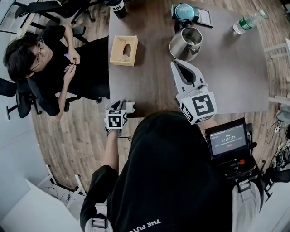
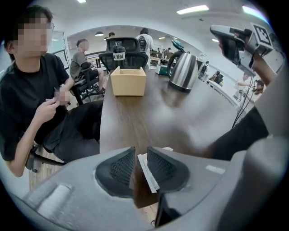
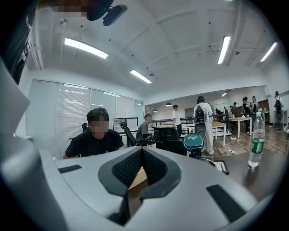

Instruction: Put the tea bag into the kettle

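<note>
My left gripper (image 1: 123,106) hovers at the table's near edge, its jaws (image 2: 141,164) shut on a flat white tea bag (image 2: 148,173) that lies against the right pad. The steel kettle (image 1: 186,43) stands open-topped at the far middle of the table (image 1: 149,86), and also appears in the left gripper view (image 2: 183,71). My right gripper (image 1: 178,65) is raised above the table just short of the kettle. Its pads (image 3: 141,153) are shut with nothing between them.
A tan open box (image 1: 123,50) stands left of the kettle. A teal-lidded object (image 1: 183,11) and a plastic bottle (image 1: 248,21) are at the far side. A seated person (image 1: 41,68) is at the table's left edge.
</note>
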The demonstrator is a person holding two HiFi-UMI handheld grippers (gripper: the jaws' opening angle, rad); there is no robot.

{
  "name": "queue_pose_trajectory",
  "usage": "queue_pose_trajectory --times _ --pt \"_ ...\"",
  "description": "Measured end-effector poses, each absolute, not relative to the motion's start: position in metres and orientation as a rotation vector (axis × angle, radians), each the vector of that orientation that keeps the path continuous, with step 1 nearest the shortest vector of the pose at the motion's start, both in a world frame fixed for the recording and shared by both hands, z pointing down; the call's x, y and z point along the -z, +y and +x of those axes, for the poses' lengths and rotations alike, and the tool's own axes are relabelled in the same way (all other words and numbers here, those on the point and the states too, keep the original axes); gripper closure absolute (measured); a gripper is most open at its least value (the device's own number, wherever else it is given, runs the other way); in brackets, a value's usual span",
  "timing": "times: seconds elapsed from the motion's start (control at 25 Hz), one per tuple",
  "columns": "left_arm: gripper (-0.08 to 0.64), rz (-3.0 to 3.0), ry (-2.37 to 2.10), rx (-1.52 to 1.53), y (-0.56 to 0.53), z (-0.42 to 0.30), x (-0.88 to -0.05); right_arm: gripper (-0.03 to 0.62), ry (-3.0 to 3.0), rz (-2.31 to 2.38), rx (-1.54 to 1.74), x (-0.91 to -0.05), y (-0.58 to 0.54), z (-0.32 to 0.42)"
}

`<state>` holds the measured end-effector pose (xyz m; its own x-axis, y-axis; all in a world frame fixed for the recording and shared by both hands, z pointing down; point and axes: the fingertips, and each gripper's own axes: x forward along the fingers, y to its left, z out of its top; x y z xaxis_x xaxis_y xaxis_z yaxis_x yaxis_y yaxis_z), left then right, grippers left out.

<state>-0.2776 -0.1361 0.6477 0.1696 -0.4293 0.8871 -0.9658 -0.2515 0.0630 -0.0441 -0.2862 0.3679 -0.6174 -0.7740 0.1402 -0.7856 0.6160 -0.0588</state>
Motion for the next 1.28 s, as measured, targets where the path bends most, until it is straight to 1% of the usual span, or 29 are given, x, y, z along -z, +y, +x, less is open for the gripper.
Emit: queue_pose_trajectory --times 0.28,0.96,1.04,1.28 --pt "0.503 1.724 -1.304 -1.058 -0.132 -0.284 -0.666 0.588 -2.72 1.344 -0.165 -0.368 -0.289 -0.04" --pt "0.505 1.676 -1.304 -1.054 -0.123 -0.282 -0.675 0.588 -2.724 1.346 -0.162 -0.367 -0.29 -0.041" --pt "0.541 1.678 -1.304 -1.064 -0.124 -0.283 -0.675 0.588 -2.723 1.349 -0.159 -0.367 -0.29 -0.04" --pt "0.554 1.674 -1.315 -1.079 -0.126 -0.285 -0.678 0.588 -2.719 1.365 -0.159 -0.368 -0.291 -0.036"
